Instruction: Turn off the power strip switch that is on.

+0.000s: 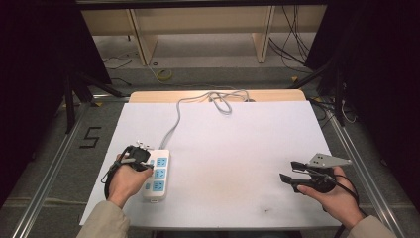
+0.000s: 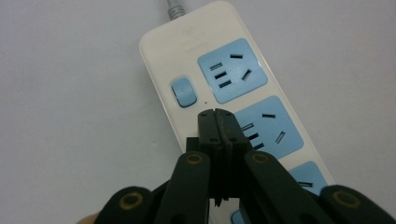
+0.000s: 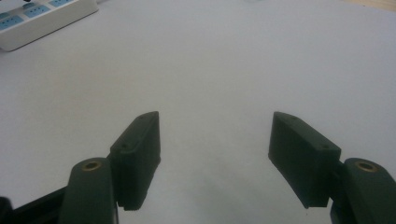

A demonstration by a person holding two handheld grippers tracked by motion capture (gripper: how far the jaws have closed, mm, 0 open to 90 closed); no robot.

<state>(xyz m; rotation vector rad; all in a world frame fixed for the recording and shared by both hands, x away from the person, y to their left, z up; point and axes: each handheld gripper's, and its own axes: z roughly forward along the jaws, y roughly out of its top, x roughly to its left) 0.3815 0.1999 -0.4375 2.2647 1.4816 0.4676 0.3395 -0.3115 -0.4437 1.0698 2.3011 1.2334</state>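
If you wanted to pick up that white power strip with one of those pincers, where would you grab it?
Probably across the power strip body's narrow width, coming down from above. It lies flat on the table, long and slim, so its two straight long sides suit the pads. The open right tool would fit; the left tool is shut over the strip.

Loads of open white tabletop point(image 1: 233, 148) between the hands, nothing in the way there. Only obstacles: the power strip point(image 1: 157, 174) at the left edge and its grey cord point(image 1: 174, 124) trailing to the far side.
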